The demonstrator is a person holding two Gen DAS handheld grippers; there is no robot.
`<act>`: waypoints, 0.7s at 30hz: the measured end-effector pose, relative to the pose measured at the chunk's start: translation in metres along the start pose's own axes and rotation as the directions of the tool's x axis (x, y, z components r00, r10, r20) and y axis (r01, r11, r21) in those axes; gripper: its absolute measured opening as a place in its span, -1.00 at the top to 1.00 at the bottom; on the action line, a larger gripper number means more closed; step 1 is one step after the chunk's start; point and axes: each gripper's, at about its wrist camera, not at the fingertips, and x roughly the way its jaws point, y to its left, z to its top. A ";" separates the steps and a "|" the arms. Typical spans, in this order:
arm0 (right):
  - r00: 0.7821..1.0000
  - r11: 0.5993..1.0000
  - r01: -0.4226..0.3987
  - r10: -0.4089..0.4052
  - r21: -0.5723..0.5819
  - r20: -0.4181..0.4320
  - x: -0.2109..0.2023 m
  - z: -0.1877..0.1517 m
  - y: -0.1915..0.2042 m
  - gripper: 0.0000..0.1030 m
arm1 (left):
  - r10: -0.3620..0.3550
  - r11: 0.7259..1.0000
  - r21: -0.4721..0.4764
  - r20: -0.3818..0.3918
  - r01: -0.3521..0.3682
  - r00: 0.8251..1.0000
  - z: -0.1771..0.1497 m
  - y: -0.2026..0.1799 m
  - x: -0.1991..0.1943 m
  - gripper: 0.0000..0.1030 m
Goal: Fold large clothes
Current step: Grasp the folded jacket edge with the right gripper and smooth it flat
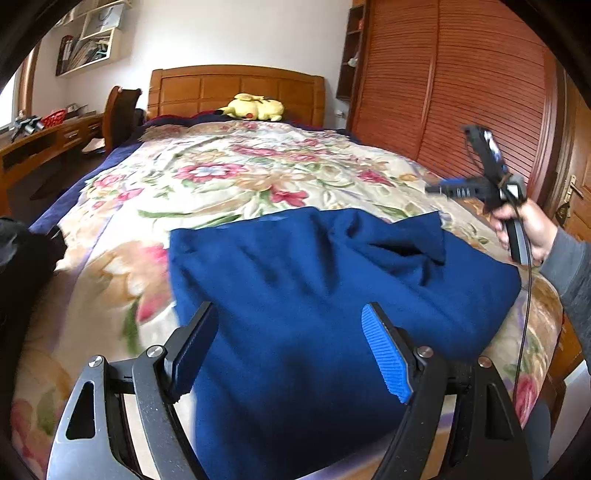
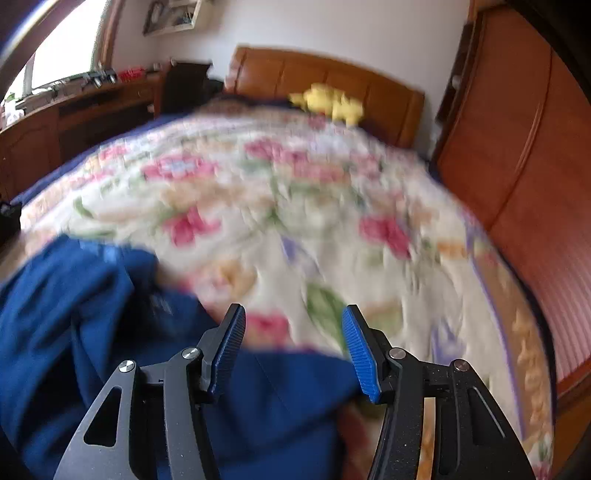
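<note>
A bed (image 1: 229,177) with a floral quilt fills the middle of both views, its wooden headboard (image 1: 236,88) against a white wall (image 1: 236,33) at the top of the frame. A yellow plush toy (image 1: 255,107) lies just below the headboard. At the right stands a reddish louvred wardrobe (image 1: 461,81). At the left, a wooden counter (image 1: 44,144) carries small clutter, with a dark chair (image 1: 120,110) beside it and wall shelves (image 1: 92,40) above. Daylight comes from a window (image 2: 62,55) at the upper left.
</note>
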 end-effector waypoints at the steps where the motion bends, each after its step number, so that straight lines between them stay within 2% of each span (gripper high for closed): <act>1: 1.000 1.000 -0.004 0.004 -0.015 -0.016 0.002 -0.007 -0.001 -0.10 | -0.007 1.000 0.007 0.002 0.007 1.000 0.002 -0.006 0.002 -0.56; 3: 0.999 0.998 -0.029 0.028 -0.047 -0.039 0.005 -0.022 0.002 -0.10 | -0.020 0.999 0.025 0.007 0.020 1.000 0.006 -0.018 0.007 -0.56; 6: 0.993 0.992 -0.117 0.115 -0.054 -0.036 0.000 -0.031 0.008 -0.10 | -0.031 0.999 0.044 0.013 0.030 0.999 0.011 -0.030 0.014 -0.56; 11: 0.968 0.958 -0.251 0.248 -0.140 -0.040 -0.015 -0.036 0.035 -0.10 | -0.035 0.998 0.050 -0.004 0.035 0.999 0.016 -0.044 0.025 -0.56; 15: 0.953 0.923 -0.302 0.288 -0.240 -0.093 -0.006 -0.040 0.061 -0.10 | -0.029 0.998 0.048 0.000 0.029 1.000 0.018 -0.050 0.027 -0.56; 18: 0.960 0.912 -0.274 0.242 -0.306 -0.137 0.001 -0.044 0.074 -0.10 | -0.019 0.998 0.053 -0.004 0.019 1.000 0.018 -0.051 0.027 -0.56; 19: 0.964 0.915 -0.259 0.224 -0.310 -0.145 0.006 -0.045 0.073 -0.05 | -0.015 0.998 0.059 -0.006 0.015 1.000 0.017 -0.051 0.026 -0.56; 20: 0.963 0.917 -0.255 0.214 -0.305 -0.161 0.011 -0.042 0.071 0.25 | -0.013 0.998 0.062 -0.006 0.013 1.000 0.017 -0.052 0.026 -0.56; 21: 0.963 0.919 -0.251 0.207 -0.303 -0.172 0.015 -0.040 0.070 0.38 | -0.009 0.998 0.065 -0.005 0.010 1.000 0.016 -0.052 0.025 -0.56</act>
